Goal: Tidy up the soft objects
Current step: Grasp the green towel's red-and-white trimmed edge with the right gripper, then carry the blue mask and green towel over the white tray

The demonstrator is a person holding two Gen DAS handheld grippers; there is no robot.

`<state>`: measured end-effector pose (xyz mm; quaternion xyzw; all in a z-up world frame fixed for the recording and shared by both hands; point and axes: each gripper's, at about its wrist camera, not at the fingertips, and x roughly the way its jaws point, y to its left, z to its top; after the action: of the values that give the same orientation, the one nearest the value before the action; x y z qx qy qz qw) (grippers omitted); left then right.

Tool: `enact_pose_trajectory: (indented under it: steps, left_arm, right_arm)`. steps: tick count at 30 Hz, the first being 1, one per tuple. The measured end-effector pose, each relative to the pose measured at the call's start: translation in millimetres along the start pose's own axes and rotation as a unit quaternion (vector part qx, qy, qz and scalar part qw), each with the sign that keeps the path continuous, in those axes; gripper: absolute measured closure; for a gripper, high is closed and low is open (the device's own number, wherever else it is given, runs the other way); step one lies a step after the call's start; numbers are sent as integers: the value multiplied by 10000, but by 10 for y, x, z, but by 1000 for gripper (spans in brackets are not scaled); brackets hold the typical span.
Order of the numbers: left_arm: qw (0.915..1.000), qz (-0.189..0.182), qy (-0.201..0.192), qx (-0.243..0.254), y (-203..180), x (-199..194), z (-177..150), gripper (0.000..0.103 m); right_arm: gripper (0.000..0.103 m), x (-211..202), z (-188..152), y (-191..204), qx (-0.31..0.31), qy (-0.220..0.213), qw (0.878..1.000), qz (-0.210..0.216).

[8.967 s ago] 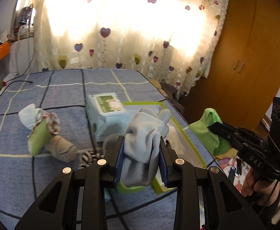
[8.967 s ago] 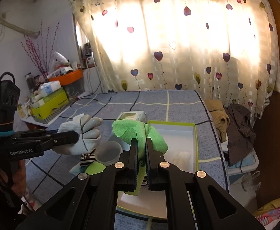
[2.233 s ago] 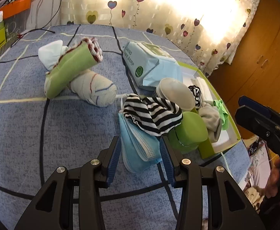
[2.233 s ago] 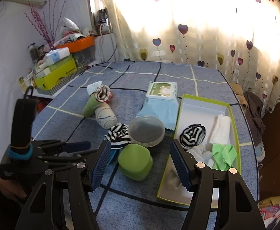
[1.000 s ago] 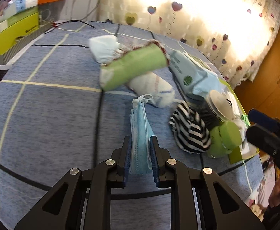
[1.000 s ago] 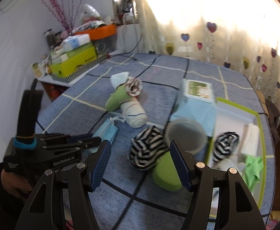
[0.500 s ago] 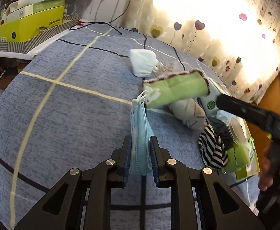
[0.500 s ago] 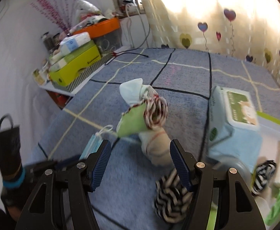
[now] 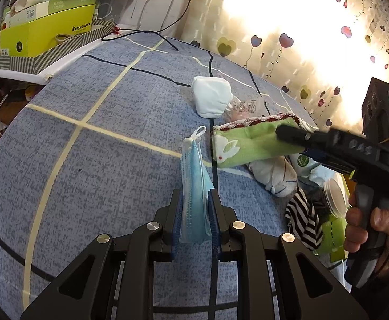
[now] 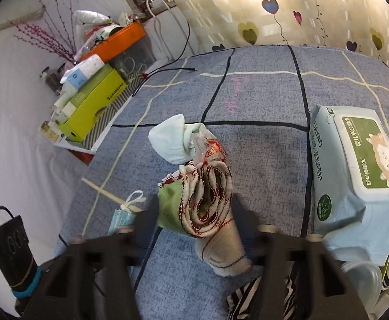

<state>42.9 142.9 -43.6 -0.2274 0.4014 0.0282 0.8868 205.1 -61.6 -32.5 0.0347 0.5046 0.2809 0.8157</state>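
Task looked only partly done, judging by what lay loose: white sock bundle point(image 9: 211, 100), beige rolled sock point(image 10: 225, 250), striped cloth point(image 9: 302, 220) and wet wipes pack point(image 10: 354, 168) were all out on the blue checked bed cover point(image 9: 101, 165). Only a sliver of green box edge showed at the far right of the right wrist view, contents could not be told from here

Left claw point(image 9: 195, 214) was pinching the blue face mask point(image 9: 195, 184), mask standing on edge between the blue pads, its white ear loops sticking out ahead of the tips. Whether it hung clear of the cover or brushed it could not be told. Mask apparently next to be put away

Right claw point(image 10: 194, 210) was spread wide with a finger on each side of the green rolled towel point(image 10: 194, 208), red-stitched spiral end facing the camera, no pinch yet as far as the blur allowed. In the left wrist view one right finger lay over the towel's top. Towel rested against the beige sock, white bundle just beyond it, mask just left of it

Yellow-green carton point(image 10: 93, 104) and clutter sat on the side shelf, not part of the sorting
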Motion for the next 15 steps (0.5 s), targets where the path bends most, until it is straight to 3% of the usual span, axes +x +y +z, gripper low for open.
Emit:
enact_pose_trajectory:
  steps: [2, 15]
  left_arm:
    - [10000, 20, -2, -6, -12, -6, -2, 83]
    - [9990, 57, -380, 218, -283, -321, 42, 83]
  right_arm:
    - [81, -13, -22, 22, -94, -32, 9999, 30]
    - [83, -715, -256, 153, -529, -717, 9959, 152]
